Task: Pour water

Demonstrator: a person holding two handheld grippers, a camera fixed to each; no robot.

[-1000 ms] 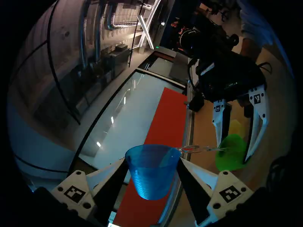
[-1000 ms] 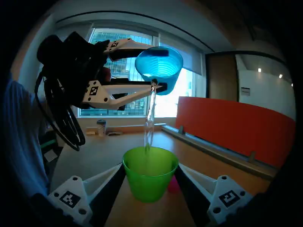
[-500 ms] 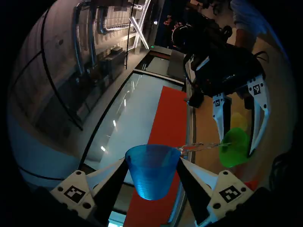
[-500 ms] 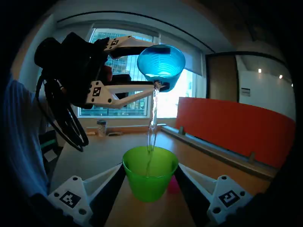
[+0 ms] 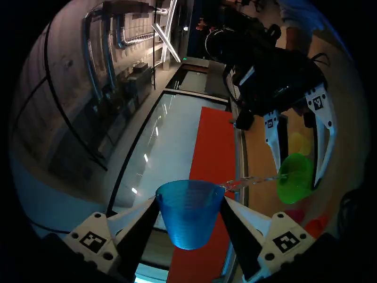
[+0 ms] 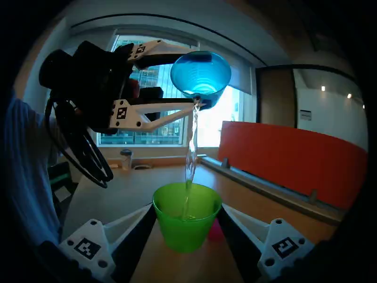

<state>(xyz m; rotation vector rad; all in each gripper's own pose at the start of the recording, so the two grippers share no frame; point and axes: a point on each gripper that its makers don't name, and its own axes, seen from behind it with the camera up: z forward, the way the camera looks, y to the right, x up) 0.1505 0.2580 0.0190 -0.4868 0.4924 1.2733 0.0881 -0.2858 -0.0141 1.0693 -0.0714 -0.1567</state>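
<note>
My left gripper (image 5: 189, 221) is shut on a blue plastic cup (image 5: 189, 217), tipped far over. In the right gripper view that blue cup (image 6: 201, 78) hangs high, mouth toward me, between the left gripper's white fingers (image 6: 155, 111). A thin stream of water (image 6: 190, 151) falls from its rim into a green plastic cup (image 6: 187, 214), upright, on which my right gripper (image 6: 187, 221) is shut. A little water lies in the green cup's bottom. In the left gripper view the green cup (image 5: 295, 178) sits between the right gripper's fingers (image 5: 274, 141), the stream of water (image 5: 254, 179) reaching it.
A wooden table (image 6: 122, 191) lies below, with an orange partition (image 6: 292, 158) along its right side. A pink cup (image 6: 216, 230) stands just behind the green one; yellow cups (image 5: 298, 141) and an orange-red cup (image 5: 318, 225) rest on the table. A small jar (image 6: 125, 158) stands by the window. A person's blue sleeve (image 6: 21, 179) is at left.
The blue cup has tipped further and risen slightly. The stream keeps running and water has gathered in the green cup, which has held still.
</note>
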